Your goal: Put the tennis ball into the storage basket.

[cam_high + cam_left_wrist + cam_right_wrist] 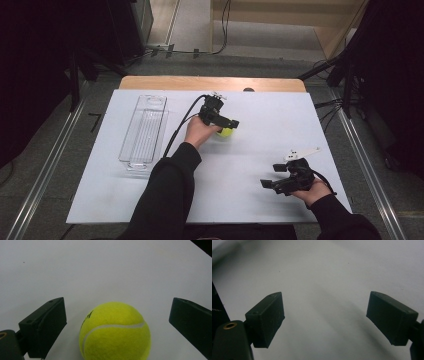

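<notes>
Tennis ball (115, 331) seen on white desk (260, 150), roughly mid-desk, just right of left hand in high view. Left gripper (226, 125) held low over it; in left gripper view ball sits between the two black fingers (43, 327), w/ clear gaps both sides. Fingers wide apart, nothing pressed yet.

Right gripper (270, 184) parked near desk's front-right area, well apart from ball. Its fingers (265, 320) also spread wide, bare desk between them, nothing held.

Clear plastic tray (144, 131) noted at left of desk, lengthwise, apparently empty. Prob. destination for ball, judged only from layout.

Step in hand, as judged: closing on ball for pickup.

Risks from here:
- Ball sits slightly left of centre between fingers; one pad likely to contact first, ball could be nudged and rolled away across smooth desk.
- Ball is round and fuzzy, so a grip above or below its widest part may squeeze it out.
- If grip is light, ball may be dropped during carry to tray.
- Trailing cable (182, 125) runs between hand and tray; could be snagged or dragged over tray edge.
</notes>
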Motion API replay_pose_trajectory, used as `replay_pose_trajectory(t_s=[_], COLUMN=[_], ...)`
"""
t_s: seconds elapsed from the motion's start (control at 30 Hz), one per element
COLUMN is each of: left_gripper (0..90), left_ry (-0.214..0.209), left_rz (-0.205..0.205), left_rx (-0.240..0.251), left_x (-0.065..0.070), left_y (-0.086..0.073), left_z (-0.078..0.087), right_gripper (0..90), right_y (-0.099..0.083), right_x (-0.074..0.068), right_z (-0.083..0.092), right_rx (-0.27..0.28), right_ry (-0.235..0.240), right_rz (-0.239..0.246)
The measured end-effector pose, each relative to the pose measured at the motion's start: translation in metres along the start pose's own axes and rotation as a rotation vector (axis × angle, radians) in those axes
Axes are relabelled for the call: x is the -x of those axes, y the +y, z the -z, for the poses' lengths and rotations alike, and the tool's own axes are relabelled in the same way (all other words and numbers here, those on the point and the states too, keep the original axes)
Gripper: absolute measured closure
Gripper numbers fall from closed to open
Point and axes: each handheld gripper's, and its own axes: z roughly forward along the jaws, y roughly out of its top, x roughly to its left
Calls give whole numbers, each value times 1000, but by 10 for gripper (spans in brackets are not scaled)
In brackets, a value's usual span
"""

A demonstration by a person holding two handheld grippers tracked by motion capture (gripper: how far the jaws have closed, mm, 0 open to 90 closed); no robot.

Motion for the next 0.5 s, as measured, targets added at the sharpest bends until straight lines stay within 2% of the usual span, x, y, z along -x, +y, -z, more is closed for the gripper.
replay_pose_trajectory(t_s=[0.5], left_gripper=[34], left_ry=[7], left_rz=[0], left_rx=[-44], left_x=[2], left_y=[-12], left_z=[-14], right_gripper=[127], right_y=[0], right_x=[0], right_z=[0], right_rx=[-2], right_ry=[1], right_rz=[2])
